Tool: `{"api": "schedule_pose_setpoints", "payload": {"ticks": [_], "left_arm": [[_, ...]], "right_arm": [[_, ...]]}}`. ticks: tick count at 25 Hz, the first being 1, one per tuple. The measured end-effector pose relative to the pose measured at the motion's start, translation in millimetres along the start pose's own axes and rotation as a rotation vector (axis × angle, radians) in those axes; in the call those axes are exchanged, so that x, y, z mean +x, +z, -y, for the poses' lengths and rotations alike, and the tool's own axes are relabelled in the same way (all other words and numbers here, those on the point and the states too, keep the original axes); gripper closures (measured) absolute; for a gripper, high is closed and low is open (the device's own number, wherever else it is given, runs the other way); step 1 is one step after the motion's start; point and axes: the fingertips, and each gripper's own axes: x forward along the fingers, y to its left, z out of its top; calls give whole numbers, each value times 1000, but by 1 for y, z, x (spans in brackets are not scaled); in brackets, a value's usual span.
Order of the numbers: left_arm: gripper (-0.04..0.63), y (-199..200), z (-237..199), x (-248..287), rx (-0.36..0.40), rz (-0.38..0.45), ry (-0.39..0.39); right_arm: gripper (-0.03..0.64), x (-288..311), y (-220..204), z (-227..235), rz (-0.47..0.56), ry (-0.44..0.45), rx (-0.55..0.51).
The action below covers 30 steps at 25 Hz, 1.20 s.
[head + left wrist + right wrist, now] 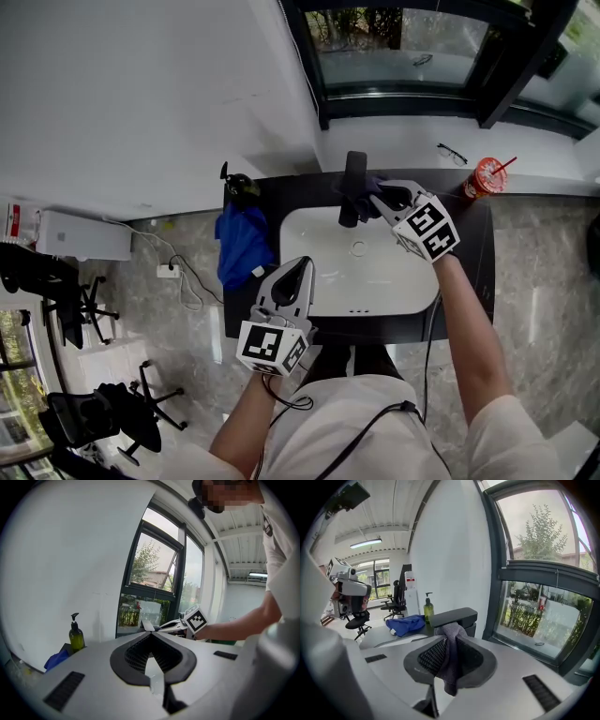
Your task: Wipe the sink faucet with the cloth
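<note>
Two tools work over a white sink (394,281) set in a dark counter (473,272).

In the head view, the right tool (375,200) reaches out to the black faucet (352,187). A dark cloth (373,184) is bunched at its tip against the faucet's side, which suits a wiping stroke. The left tool (300,270) hangs over the sink's near left rim, well apart from the faucet, and is probably just parked out of the way. The right tool's own body hides how much of the cloth actually meets the faucet.

In the left gripper view, that tool's jaws are drawn together at the tips with nothing between them. Ahead of them show the right tool's marker cube (197,619) and the person's forearm (234,627). A green soap bottle (76,637) and a heap of blue fabric (58,659) lie off to this tool's left. The faucet sits mostly behind the jaw tips and is hard to make out.

In the right gripper view, the jaws pinch the grey cloth, held partly apart by its thickness. A fold hangs down between the pads and a wad pokes past the tips, touching the faucet's flat dark top just ahead. That leaves fabric, not plastic, against the metal. The contact patch itself is covered by the cloth, and the faucet's base is cut off by the tool.
</note>
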Motion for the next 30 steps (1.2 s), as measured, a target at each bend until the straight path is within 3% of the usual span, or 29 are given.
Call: {"api": "schedule_pose_setpoints", "payload": {"ticks": [6, 11, 16, 21, 26, 30], "left_arm": [[603, 0, -2, -2, -3, 0, 6], [603, 1, 0, -2, -6, 5, 0], [603, 2, -1, -3, -2, 6, 1], [603, 4, -2, -6, 1, 5, 10], [603, 4, -3, -7, 1, 10, 11], [603, 4, -1, -6, -9, 15, 5]], "right_arm": [[561, -15, -8, 25, -9, -82, 37], [561, -39, -13, 20, 16, -33, 46], [561, -23, -7, -5, 1, 37, 11], [561, -2, 0, 6, -6, -28, 31], [560, -26, -9, 28, 7, -98, 79], [561, -46, -13, 22, 34, -58, 86]]}}
